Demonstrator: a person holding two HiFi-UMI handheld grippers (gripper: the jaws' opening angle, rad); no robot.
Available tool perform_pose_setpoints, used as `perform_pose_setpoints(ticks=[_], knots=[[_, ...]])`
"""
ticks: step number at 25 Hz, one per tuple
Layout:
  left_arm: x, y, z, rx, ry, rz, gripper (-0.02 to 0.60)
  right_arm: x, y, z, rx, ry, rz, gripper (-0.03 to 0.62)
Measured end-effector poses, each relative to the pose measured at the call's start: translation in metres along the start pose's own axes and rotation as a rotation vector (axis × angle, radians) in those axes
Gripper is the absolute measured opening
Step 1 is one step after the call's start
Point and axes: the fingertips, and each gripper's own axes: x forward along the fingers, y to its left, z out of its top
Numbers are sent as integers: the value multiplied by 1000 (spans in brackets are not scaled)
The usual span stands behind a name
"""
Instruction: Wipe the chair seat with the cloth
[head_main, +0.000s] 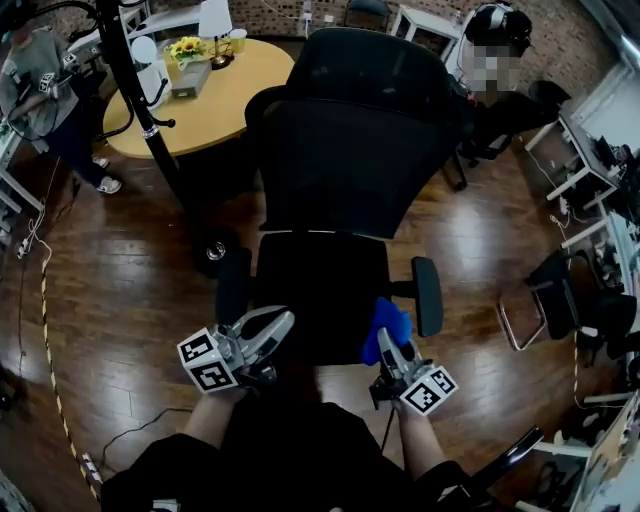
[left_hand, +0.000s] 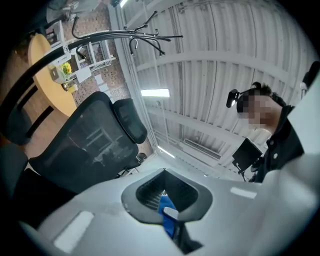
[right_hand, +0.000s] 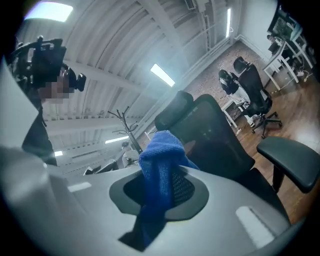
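Right gripper (head_main: 390, 347) clenched on the blue cloth (head_main: 388, 322) at the front right corner of the chair seat (head_main: 320, 285); left gripper (head_main: 275, 326) closed, empty, by the front edge. Fits a wipe opening or ending; any stroke needs the cloth pressed flat

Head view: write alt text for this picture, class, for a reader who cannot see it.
Seen from above, the right gripper holds a blue cloth over the front right of a black office chair's seat, with the left gripper at the seat's front left. A round wooden table stands beyond the chair on a dark wood floor.
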Motion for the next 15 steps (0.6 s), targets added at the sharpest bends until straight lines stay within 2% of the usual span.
perform_pose_setpoints(ticks=[3, 6, 10, 15], knots=[[2, 30, 7, -32, 19, 5, 0, 33, -20, -2, -39, 34, -32, 60], [5, 53, 5, -59, 2, 45, 0, 64, -50, -17, -54, 106, -47, 60], [-8, 72, -12, -83, -20, 148, 0, 115, -91, -61, -56, 242, -33, 60], [-13, 101, -30, -103, -95, 271, 0, 194, -166, -121, -65, 376, -2, 60]])
